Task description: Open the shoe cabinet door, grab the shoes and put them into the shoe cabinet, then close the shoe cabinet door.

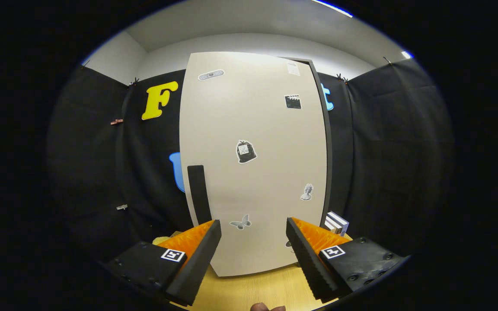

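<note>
The shoe cabinet door (253, 164) stands upright right ahead of me, pale and flat, dotted with small stickers, and it looks shut: I see no gap into the cabinet, only a dark edge down its right side. Its dark vertical handle (199, 193) sits low near the left edge, just beyond my left finger. My gripper (253, 255) is spread wide, holding nothing, its two fingers framing the lower part of the door without touching it.

I cannot make out any shoes for certain. A bit of something yellowish (161, 240) peeks out behind my left finger, too little of it to tell what it is. A small striped box (336, 222) stands by the door's lower right corner. All of it rests on a light wooden tabletop (253, 291).

By my reckoning, the task is either at its very start or already finished, and this one look cannot settle which. If it is the start, everything is left: pulling the door open by the handle, fetching the shoes, placing them inside, shutting it.
</note>
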The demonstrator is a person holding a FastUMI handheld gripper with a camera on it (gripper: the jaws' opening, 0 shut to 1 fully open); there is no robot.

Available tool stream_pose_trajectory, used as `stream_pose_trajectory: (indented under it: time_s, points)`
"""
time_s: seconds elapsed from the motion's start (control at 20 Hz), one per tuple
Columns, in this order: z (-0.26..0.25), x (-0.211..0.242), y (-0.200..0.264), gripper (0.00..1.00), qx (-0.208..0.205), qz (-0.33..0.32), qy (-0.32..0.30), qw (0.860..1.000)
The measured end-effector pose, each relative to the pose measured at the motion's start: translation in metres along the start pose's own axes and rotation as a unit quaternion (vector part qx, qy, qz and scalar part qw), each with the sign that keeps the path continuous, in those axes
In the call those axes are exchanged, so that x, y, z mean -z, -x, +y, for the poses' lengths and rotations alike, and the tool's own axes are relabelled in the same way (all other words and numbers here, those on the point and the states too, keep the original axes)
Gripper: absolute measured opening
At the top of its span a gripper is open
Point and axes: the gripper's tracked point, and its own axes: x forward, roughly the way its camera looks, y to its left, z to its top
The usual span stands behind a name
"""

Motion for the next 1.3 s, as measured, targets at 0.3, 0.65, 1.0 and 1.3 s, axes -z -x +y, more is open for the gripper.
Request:
stream_pose_trajectory:
  time_s: [0.3,0.65,1.0,1.3]
  points:
    - [-0.006,-0.001,0.005,0.98,0.003,0.001,-0.008,1.0]
    - [-0.01,-0.002,0.011,0.98,0.004,0.001,-0.009,1.0]
    - [-0.016,-0.003,0.011,0.98,0.003,0.001,-0.016,1.0]
    - [-0.021,-0.003,0.008,0.98,0.001,0.002,-0.017,1.0]
